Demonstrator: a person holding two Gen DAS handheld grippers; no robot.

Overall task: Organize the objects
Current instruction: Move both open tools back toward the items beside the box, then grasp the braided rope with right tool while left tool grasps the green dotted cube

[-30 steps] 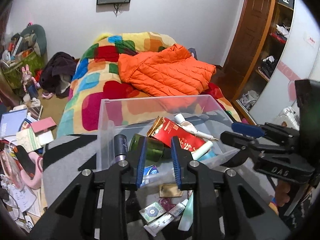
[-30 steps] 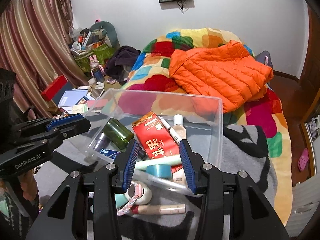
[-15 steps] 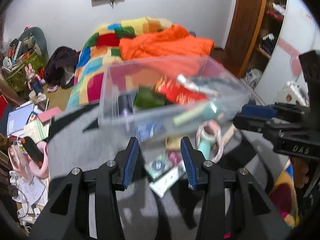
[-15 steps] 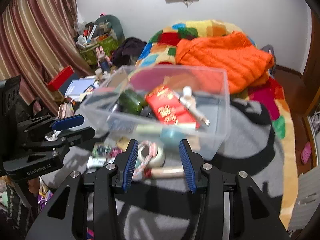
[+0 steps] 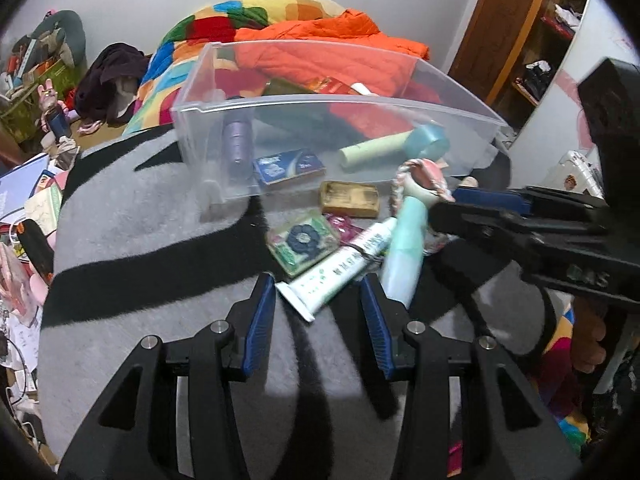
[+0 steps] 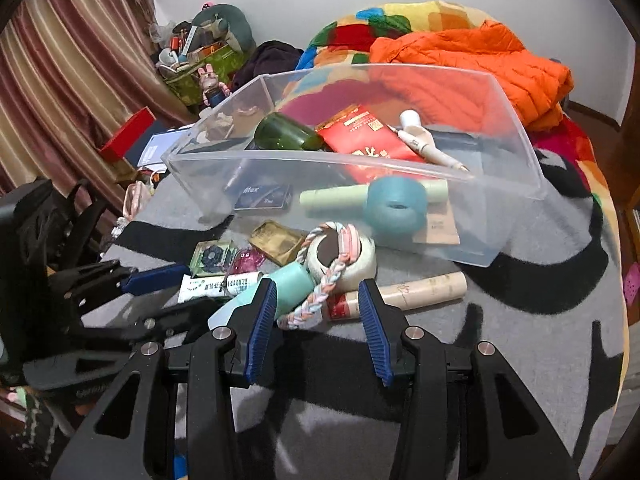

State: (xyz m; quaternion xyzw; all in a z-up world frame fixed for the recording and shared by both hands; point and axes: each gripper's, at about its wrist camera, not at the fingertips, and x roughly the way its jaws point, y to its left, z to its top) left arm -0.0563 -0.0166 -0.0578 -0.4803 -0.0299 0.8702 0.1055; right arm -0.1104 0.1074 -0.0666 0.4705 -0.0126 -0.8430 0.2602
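Note:
A clear plastic bin [image 5: 208, 80] [image 6: 516, 128] stands on a grey and black blanket [image 5: 140, 232] [image 6: 540, 340] and holds several items, among them a green jar [image 6: 286, 134], a red packet [image 6: 370, 142] and a teal tape roll [image 6: 396, 204]. Loose in front of it lie a white toothpaste tube [image 5: 340, 266] [image 6: 218, 286], a mint tube [image 5: 404, 252] [image 6: 288, 288], a tape roll with a braided band [image 6: 340, 258], a beige tube [image 6: 416, 290] and small packets [image 5: 302, 242]. My left gripper [image 5: 318, 320] is open just before the toothpaste tube. My right gripper [image 6: 318, 324] is open just before the braided band.
A bed with a colourful quilt [image 5: 240, 12] and an orange jacket [image 6: 480, 64] lies behind the bin. Clutter covers the floor at the left [image 5: 28, 200]. A curtain [image 6: 52, 72] hangs at the left, a wooden door and shelves [image 5: 516, 28] stand at the right.
Both grippers have pulled back and lower from over the bin toward the near blanket. The loose items before the bin now lie just ahead of the open fingers.

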